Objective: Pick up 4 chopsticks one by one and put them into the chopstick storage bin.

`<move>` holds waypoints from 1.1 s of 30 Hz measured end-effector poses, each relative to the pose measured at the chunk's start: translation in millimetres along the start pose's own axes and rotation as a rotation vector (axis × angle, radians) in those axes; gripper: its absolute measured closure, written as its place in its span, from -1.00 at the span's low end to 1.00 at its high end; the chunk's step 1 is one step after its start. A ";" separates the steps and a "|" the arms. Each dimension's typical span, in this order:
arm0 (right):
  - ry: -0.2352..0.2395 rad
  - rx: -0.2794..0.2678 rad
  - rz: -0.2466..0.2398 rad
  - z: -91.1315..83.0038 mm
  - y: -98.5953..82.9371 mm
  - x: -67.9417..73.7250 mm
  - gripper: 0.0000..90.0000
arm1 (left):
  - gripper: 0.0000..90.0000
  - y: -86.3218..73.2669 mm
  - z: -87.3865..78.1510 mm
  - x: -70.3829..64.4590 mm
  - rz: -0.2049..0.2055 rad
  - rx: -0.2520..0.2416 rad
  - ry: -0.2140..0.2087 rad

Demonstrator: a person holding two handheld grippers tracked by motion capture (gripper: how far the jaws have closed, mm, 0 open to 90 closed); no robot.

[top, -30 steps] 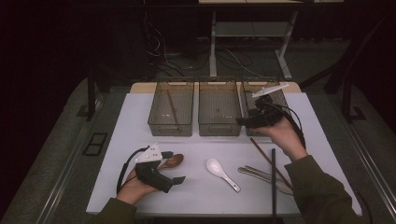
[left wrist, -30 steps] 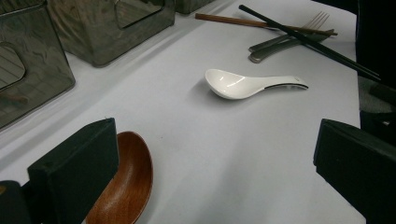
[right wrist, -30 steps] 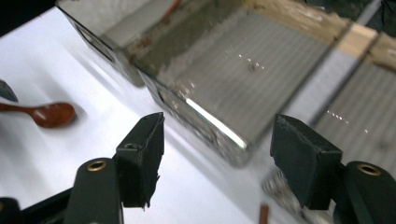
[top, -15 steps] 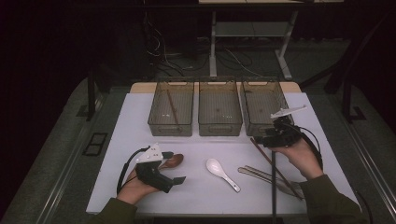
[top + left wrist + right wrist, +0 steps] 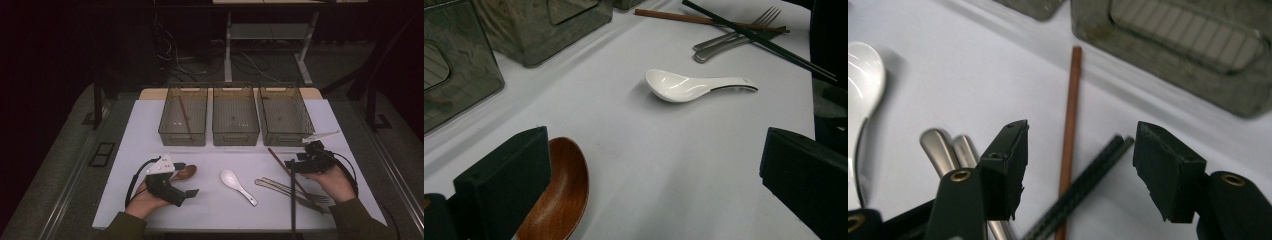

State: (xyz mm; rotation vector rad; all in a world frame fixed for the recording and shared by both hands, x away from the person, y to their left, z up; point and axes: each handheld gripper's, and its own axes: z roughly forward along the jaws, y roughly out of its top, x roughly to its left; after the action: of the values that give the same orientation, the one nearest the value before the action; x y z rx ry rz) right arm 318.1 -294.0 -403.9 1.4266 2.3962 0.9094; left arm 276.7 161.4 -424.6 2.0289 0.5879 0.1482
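My left gripper (image 5: 185, 180) rests open on the white table near its front left. A brown wooden spoon (image 5: 185, 172) (image 5: 560, 194) lies just by its left jaw, untouched. Out ahead lies a white ceramic spoon (image 5: 238, 185) (image 5: 689, 86). My right gripper (image 5: 291, 167) (image 5: 1085, 150) hovers open low over the cutlery pile at the right. A brown chopstick (image 5: 280, 162) (image 5: 1069, 135) runs between its jaws, ungripped. Black chopsticks (image 5: 1088, 185) (image 5: 293, 212) cross under it, and metal forks (image 5: 287, 189) (image 5: 943, 145) lie beside.
Three smoky clear bins stand in a row at the back: left bin (image 5: 164, 125) holding one chopstick, middle bin (image 5: 235, 135), right bin (image 5: 305, 122). The right bin's wall (image 5: 1193, 75) is just beyond my right gripper. Dark floor and cables surround the table.
My right gripper has come back from the right bin toward the person and dropped low over the chopsticks and forks. The left gripper has stayed put.
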 end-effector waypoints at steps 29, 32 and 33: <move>-0.064 0.107 0.066 23.7 -11.2 -24.4 0.97 | -1.00 -0.1 0.6 0.3 0.004 0.007 0.000; -0.061 0.111 0.059 26.9 -9.2 -23.9 0.97 | -1.00 0.0 0.9 0.0 0.007 0.008 -0.001; -0.061 0.112 0.057 27.8 -8.3 -23.5 0.97 | -1.00 0.0 0.8 0.0 0.007 0.008 -0.002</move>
State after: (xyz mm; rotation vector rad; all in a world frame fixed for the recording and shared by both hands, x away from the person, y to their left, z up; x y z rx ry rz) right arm 337.1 -305.7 -433.9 1.5458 2.4070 0.7435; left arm 277.0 160.8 -425.0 2.0387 0.5810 0.1487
